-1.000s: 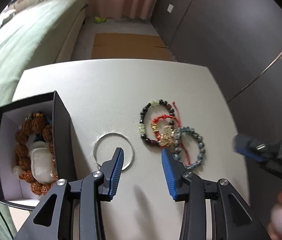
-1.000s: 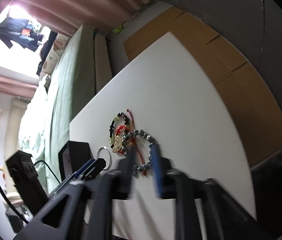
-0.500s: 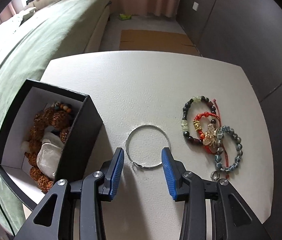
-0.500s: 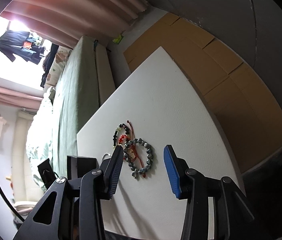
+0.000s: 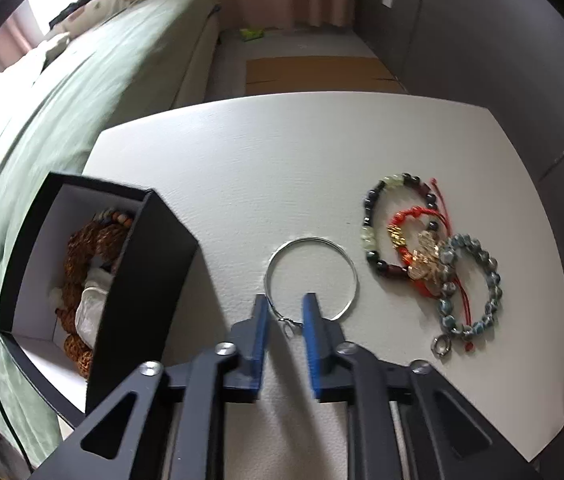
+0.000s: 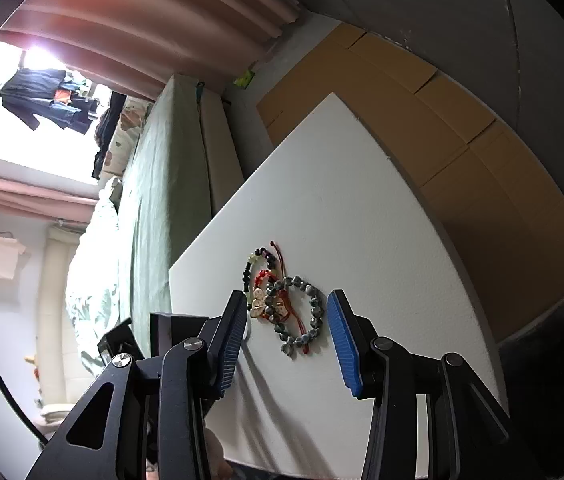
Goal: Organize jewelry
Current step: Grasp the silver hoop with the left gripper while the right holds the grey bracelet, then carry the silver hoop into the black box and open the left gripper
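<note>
A thin silver bangle (image 5: 314, 272) lies flat on the white table (image 5: 282, 160). My left gripper (image 5: 285, 316) straddles its near edge and clasp, jaws narrowed with a gap still showing. A black box (image 5: 137, 280) on the left holds brown bead strings and a white stone. A cluster of beaded bracelets (image 5: 430, 256) lies to the right: dark and green beads, a red cord with gold charms, blue-grey beads. My right gripper (image 6: 288, 320) is open above the same cluster (image 6: 286, 300), empty.
A green bed (image 5: 61, 100) runs along the table's left side. Cardboard sheets (image 6: 462, 140) cover the floor beyond the far edge. A dark wall (image 5: 502, 40) stands at the right. The black box (image 6: 169, 332) shows at the left in the right wrist view.
My left gripper has moved forward onto the silver bangle's near edge and its jaws have narrowed. My right gripper has drawn closer over the bracelet cluster.
</note>
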A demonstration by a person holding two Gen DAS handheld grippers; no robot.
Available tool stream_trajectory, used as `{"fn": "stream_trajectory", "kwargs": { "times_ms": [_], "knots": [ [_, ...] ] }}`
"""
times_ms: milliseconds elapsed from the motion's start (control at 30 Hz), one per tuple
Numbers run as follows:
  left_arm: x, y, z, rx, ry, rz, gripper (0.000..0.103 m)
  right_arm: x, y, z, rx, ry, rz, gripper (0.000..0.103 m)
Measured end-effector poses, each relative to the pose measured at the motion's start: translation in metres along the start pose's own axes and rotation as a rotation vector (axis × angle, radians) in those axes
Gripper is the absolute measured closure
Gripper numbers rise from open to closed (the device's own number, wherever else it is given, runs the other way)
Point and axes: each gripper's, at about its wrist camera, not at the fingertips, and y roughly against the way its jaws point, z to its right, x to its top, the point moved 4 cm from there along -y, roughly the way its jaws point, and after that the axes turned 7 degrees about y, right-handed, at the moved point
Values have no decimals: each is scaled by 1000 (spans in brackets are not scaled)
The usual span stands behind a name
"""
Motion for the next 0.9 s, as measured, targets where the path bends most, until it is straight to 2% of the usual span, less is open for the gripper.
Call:
{"fn": "stream_trajectory", "kwargs": {
  "times_ms": [67, 167, 300, 433, 900],
  "knots": [
    [-1, 0, 3, 0, -21, 2, 97, 1, 1, 3, -1, -7, 4, 60],
    [0, 0, 3, -8, -32, -2, 101, 1, 4, 6, 0, -17, 8, 60],
    [4, 1, 0, -68, 2, -24, 102, 1, 4, 4, 3, -11, 6, 60],
    [9, 10, -4, -97, 11, -15, 103, 0, -2, 2, -5, 6, -12, 60],
    [33, 53, -28, -139, 48, 63, 103, -9, -41, -4, -94, 66, -105, 60]
  ]
}}
